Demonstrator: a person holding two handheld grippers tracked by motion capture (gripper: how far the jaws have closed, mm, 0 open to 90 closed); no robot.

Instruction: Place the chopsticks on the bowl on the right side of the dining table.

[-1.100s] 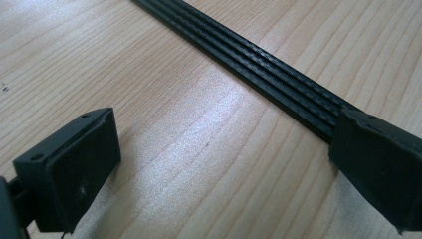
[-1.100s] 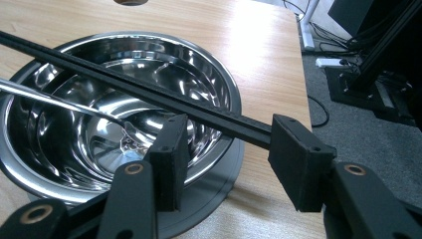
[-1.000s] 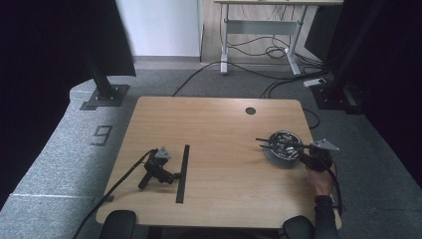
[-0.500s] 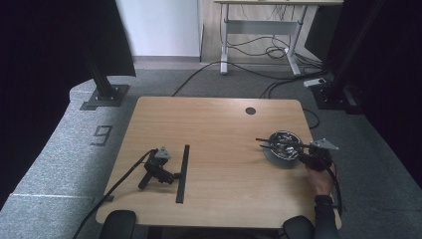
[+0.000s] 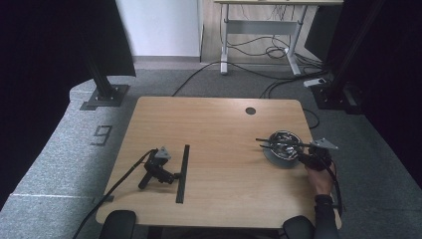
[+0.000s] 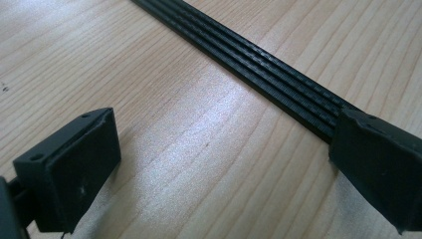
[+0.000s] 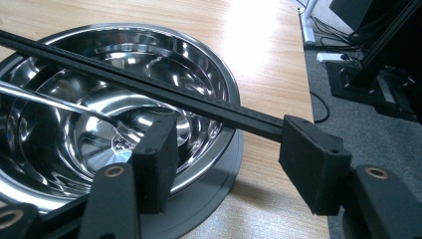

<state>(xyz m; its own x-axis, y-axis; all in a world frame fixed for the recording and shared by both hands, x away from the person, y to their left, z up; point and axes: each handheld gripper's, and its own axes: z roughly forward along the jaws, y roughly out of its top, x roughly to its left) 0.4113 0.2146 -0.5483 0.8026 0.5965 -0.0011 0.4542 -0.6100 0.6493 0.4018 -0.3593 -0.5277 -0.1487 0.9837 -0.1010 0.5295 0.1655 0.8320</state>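
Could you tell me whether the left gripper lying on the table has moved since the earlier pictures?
No. The left gripper lies in the same spot, just left of the black strip on the table.

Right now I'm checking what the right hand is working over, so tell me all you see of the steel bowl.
The shiny round steel bowl sits upright on a dark round base near the wooden table's right edge. Its mirror-like inside reflects light. A thin black strip lies across its rim, and a slim metal utensil rests inside. The right gripper hovers at its near rim, fingers apart.
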